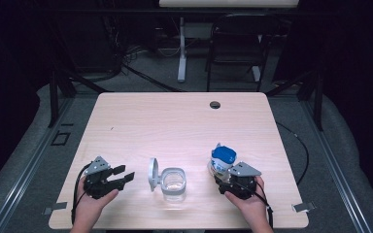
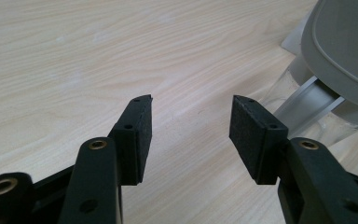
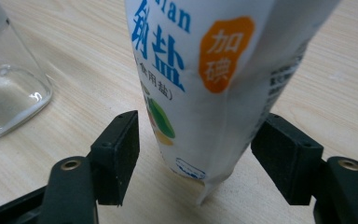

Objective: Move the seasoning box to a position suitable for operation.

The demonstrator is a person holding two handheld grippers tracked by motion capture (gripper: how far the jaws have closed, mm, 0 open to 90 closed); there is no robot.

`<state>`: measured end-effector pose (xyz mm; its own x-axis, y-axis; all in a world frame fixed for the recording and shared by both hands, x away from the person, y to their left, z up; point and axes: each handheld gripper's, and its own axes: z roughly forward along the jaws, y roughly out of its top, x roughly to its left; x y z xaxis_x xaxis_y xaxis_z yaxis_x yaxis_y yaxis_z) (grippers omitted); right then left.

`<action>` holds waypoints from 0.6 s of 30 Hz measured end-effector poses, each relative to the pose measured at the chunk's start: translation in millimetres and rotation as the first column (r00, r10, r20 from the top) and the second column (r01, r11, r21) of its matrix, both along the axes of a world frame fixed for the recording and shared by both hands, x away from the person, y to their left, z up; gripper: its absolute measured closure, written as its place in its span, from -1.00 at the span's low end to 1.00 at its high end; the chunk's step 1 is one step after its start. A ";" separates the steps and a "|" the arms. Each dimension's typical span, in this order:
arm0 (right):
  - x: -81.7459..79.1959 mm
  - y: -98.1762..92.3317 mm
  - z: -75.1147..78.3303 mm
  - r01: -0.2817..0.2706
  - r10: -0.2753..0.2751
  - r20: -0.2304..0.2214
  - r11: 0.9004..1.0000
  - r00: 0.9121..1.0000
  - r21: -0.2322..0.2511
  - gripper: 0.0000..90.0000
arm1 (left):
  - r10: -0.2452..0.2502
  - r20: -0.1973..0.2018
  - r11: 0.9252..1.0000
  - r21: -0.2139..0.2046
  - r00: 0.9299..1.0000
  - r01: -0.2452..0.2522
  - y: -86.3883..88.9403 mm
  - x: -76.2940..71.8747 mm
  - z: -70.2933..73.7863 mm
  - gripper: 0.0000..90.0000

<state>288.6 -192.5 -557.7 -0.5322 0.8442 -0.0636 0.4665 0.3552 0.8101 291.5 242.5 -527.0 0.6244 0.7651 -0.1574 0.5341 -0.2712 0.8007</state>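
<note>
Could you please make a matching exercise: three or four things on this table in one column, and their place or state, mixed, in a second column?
1. salt bag
2. glass jar
3. left gripper
4. jar lid

a. flipped open, standing up at the jar's left
b. open, nothing between its pads
c. clear, at the table's near middle
d. white with blue top, between the right gripper's open jaws

Pairs: 1-d, 2-c, 3-b, 4-a

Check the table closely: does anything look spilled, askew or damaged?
Nothing looks spilled or broken. The glass jar stands upright with its lid flipped open. The salt bag stands between the open right gripper pads, slightly creased.
</note>
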 end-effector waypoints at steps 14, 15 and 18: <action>8.0 7.3 -6.4 0.023 -0.024 0.034 0.999 0.999 0.040 -0.30 | 0.018 -0.016 1.000 0.007 1.000 -0.018 3.8 -1.2 -4.4 0.10; 8.2 8.1 -7.1 0.027 -0.029 0.040 0.999 0.999 0.039 -0.30 | 0.018 -0.016 1.000 0.010 1.000 -0.018 3.7 -1.1 -4.9 0.10; 9.2 9.7 -8.7 0.025 -0.027 0.051 0.999 0.998 0.043 -0.31 | 0.017 -0.018 1.000 0.015 1.000 -0.017 3.4 -1.3 -5.5 0.10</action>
<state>297.7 -182.9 -566.4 -0.5071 0.8602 -0.0543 0.4324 0.3084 0.8473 290.2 245.9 -532.5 0.6084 0.7779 -0.1571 0.5529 -0.2735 0.7871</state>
